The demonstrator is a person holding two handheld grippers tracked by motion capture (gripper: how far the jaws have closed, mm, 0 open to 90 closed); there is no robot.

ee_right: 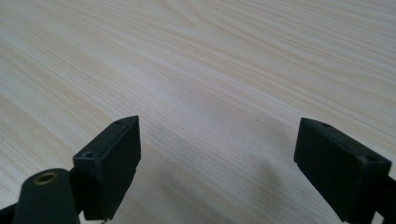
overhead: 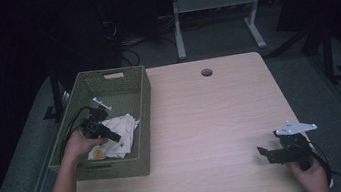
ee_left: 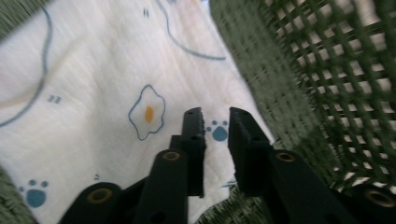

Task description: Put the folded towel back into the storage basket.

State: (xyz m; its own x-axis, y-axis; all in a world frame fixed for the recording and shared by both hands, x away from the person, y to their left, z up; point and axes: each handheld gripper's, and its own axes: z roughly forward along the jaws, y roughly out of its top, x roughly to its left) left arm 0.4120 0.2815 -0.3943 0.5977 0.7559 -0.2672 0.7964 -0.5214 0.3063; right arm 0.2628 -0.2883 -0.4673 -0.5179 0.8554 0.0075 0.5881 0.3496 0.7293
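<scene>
Below the left gripper (ee_left: 216, 114), whose jaws stood slightly parted and empty, the printed cloth (ee_left: 107, 88) already lay inside the green basket (overhead: 141, 100); the right gripper (ee_right: 217, 135) gaped empty.

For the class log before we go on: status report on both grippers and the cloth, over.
Left gripper over white cloth in green basket, jaws slightly apart, nothing pinched. Right gripper open over bare table. Nothing in the way.

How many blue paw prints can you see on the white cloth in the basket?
2 in the left gripper view: one paw print between the left gripper's jaw tips, another near the cloth's bottom-left edge. Folds or the jaws may hide more.
</scene>
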